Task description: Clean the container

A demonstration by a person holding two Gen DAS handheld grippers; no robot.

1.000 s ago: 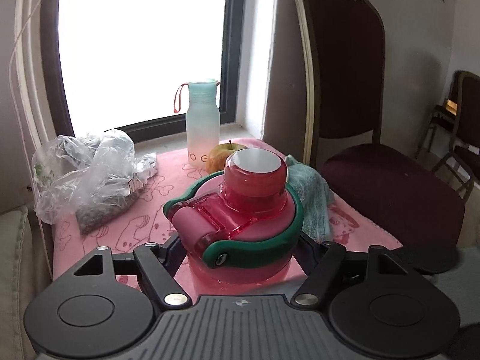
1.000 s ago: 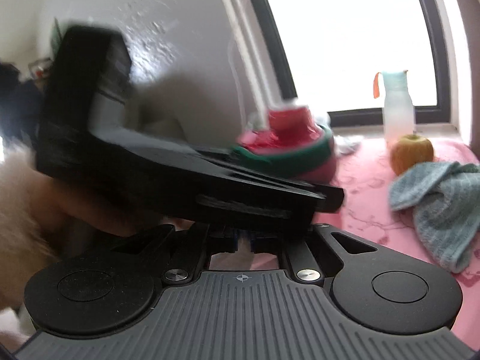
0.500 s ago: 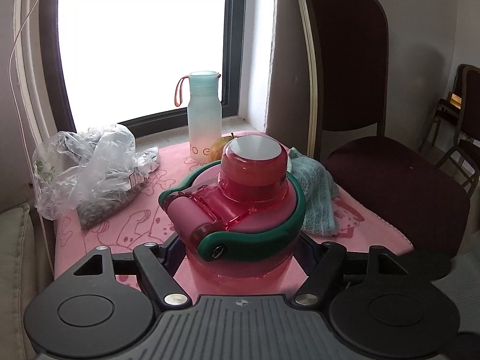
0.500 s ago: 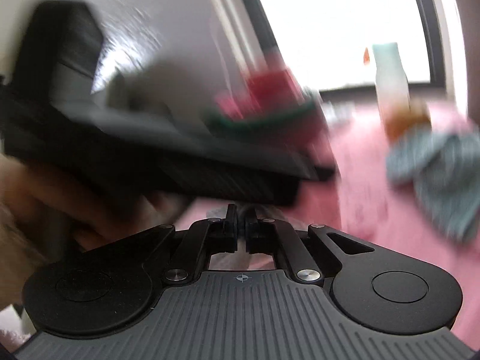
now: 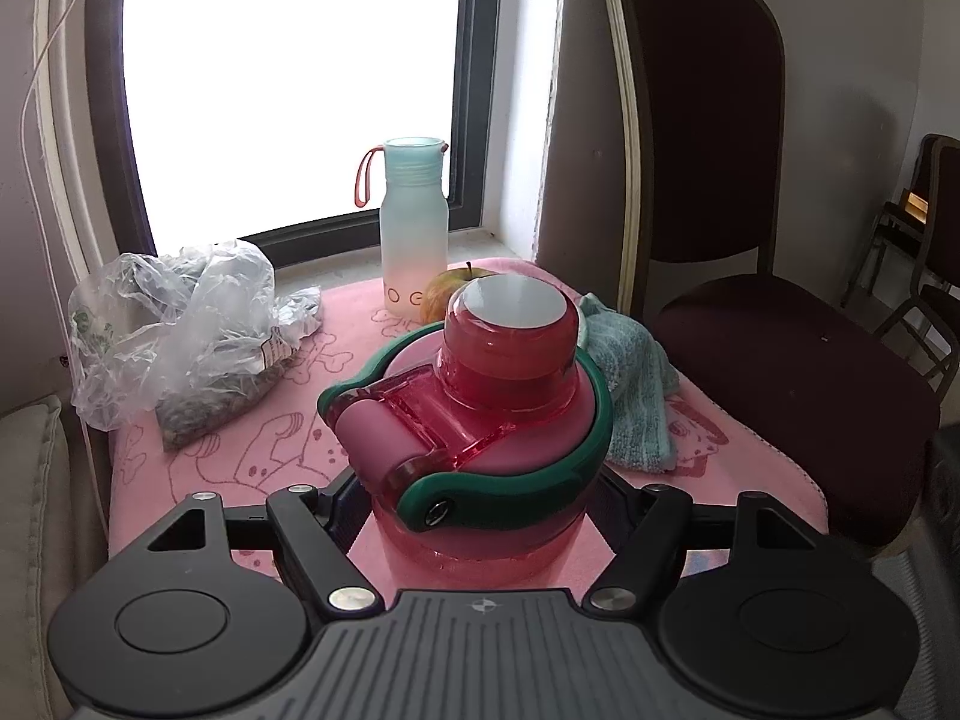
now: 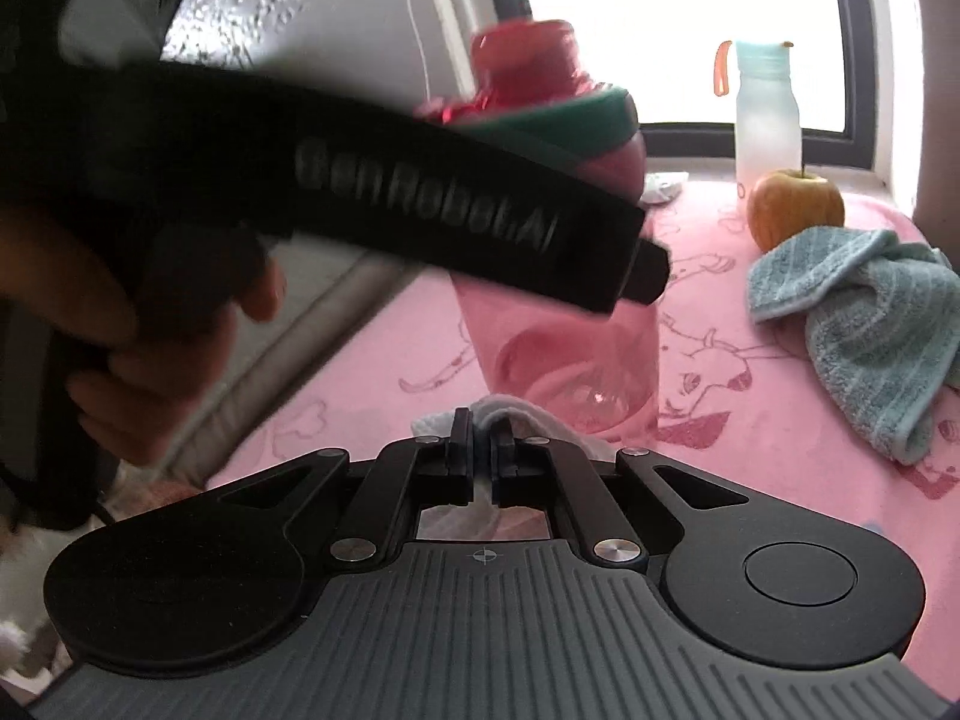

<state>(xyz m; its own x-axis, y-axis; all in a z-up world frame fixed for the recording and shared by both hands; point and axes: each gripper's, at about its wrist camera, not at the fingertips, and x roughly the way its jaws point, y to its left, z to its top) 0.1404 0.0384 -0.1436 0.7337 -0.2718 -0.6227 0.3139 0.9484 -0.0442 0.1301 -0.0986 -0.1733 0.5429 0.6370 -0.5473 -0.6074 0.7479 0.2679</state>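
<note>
The left claw point(image 5: 480, 510) pinches the red jug point(image 5: 492, 420) by its body, one finger on each side, holding it upright over the front of the bench point(image 5: 180, 450), which is covered in a pink printed cloth. The right claw point(image 6: 480, 450) is pressed together on a scrap of white cloth point(image 6: 510, 411) just beside the jug's base, and a hand point(image 6: 150, 324) grips the left tool's handle at that view's left. Open cloth lies left of the jug as far as the plastic bag point(image 5: 174, 330) near the left edge. Behind, the pastel bottle point(image 5: 414, 228) and apple point(image 5: 447, 297) stand near the window side, and the teal towel point(image 5: 630, 396) reaches toward the right edge, by the chair point(image 5: 780, 330). Against the earlier frames, the jug sits a little farther from the window and the bottle shows fully clear behind it; the right view has sharpened and now shows the white cloth.
</note>
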